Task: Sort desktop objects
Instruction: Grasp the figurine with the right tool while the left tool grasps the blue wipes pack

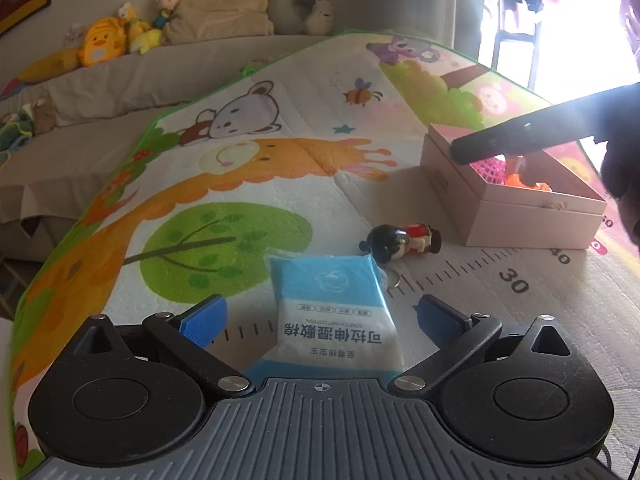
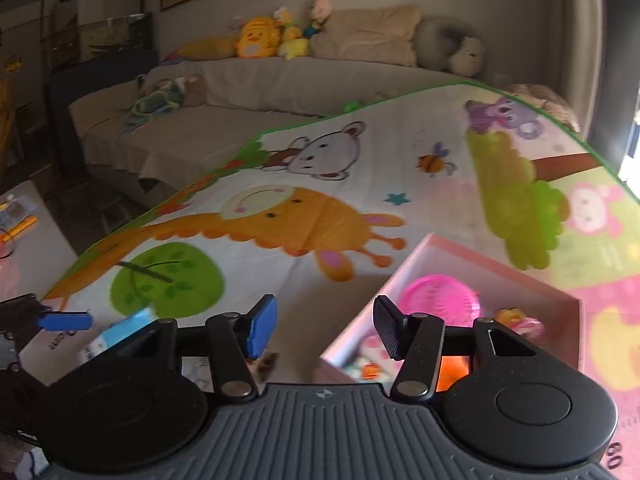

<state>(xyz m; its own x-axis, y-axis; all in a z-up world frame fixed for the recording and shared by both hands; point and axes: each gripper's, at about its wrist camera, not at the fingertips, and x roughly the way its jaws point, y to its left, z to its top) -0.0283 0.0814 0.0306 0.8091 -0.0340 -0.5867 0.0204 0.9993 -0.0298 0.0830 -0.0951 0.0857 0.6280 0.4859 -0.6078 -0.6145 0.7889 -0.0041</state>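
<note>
Key relation: the flat blue-and-white soft plastic packet of cotton pads (image 1: 334, 312) lies flat on the mat directly ahead of the left hand-held gripper (image 1: 320, 320), between its two blue-padded fingers (image 1: 204, 316), which stand wide on either side and do not touch it. Its long axis runs near to far, in line with the fingers, so they would close across its short width.
Left gripper state: spread wide, holding nothing.
Right gripper state: the right hand-held gripper (image 2: 325, 328) is parted and empty, hovering over the near left corner of the pale pink cardboard box (image 2: 416, 256).
Nearer hand: left, by judgement; in the right wrist view the packet (image 2: 120, 332) shows only at the far left edge.
Step in hand: likely a grasp of the packet, then a carry rightward and farther out to the box.
Packet: thin, pillowy, glossy film, printed text; should yield under the pads.
Figurine: small hard-looking doll with black hair and a red body (image 1: 402, 242), lying on its side just beyond the packet's far right corner, a metal key ring (image 1: 394, 280) beside it.
Box: rigid, open-topped, right and far of the packet (image 1: 532, 220); holds a pink perforated plastic item (image 2: 440, 298) and small orange pieces.
Surface: foam play mat with cartoon print and a ruler scale (image 1: 280, 200), slightly textured.
</note>
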